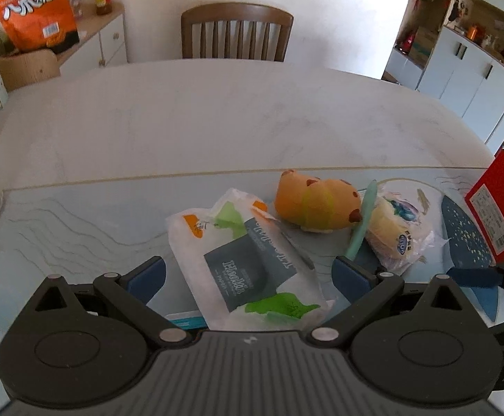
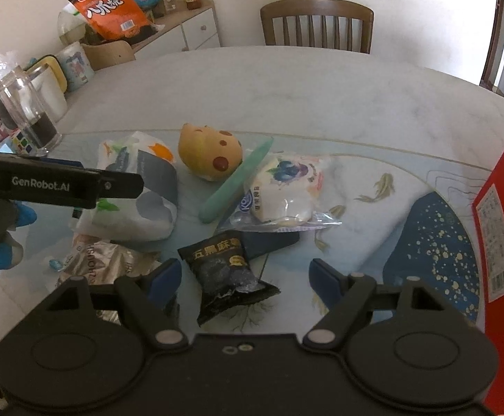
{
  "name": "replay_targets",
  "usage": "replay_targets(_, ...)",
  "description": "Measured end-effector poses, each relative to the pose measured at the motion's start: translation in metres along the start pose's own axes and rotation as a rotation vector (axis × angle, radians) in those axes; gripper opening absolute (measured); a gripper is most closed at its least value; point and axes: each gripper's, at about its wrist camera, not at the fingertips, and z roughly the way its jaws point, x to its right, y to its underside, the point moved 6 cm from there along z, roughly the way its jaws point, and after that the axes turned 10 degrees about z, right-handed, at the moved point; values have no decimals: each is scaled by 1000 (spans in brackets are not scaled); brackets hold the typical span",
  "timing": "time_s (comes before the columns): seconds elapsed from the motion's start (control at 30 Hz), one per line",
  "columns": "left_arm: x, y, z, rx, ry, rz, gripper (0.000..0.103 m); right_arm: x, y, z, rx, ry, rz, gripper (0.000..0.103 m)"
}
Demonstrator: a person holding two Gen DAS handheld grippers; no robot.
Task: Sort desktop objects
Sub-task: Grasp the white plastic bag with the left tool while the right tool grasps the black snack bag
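The left tongs (image 1: 248, 272) are held apart over the tissue pack (image 1: 248, 263), which lies between the blue pads on the worktop (image 1: 217, 121), its long axis running away from the tongs and slightly to their left. The right tongs (image 2: 245, 279) are likewise spread, empty, with the black snack packet (image 2: 226, 277) lying between the fingers, tilted. Beyond are seen a capybara toy (image 2: 210, 156), a green stick (image 2: 236, 182) and a bagged bun (image 2: 283, 192). No container is seen holding sorted things.
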Motion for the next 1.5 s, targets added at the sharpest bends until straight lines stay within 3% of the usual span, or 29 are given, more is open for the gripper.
replay_targets(0.53, -5, 8, 22, -37, 14, -12, 100, -4, 3, 22, -34, 4, 1, 67)
replay_targets(0.77, -6, 11, 25, -49, 32, -23, 86, -6, 4, 25, -43, -1, 3, 66)
replay_targets(1.03, -9, 10, 22, -25, 43, -36, 69, -8, 4, 26, -48, -8, 0, 53)
replay_targets(1.4, -17, 1, 19, -8, 59, -79, 44, -10, 3, 17, -46, 4, -14, 47)
replay_targets(1.47, -17, -1, 16, -4, 62, -82, 41, -10, 3, 14, -45, 4, -13, 35)
replay_targets(1.5, -16, 0, 15, -1, 65, -84, 40, -10, 4, 13, -47, 7, -9, 34)
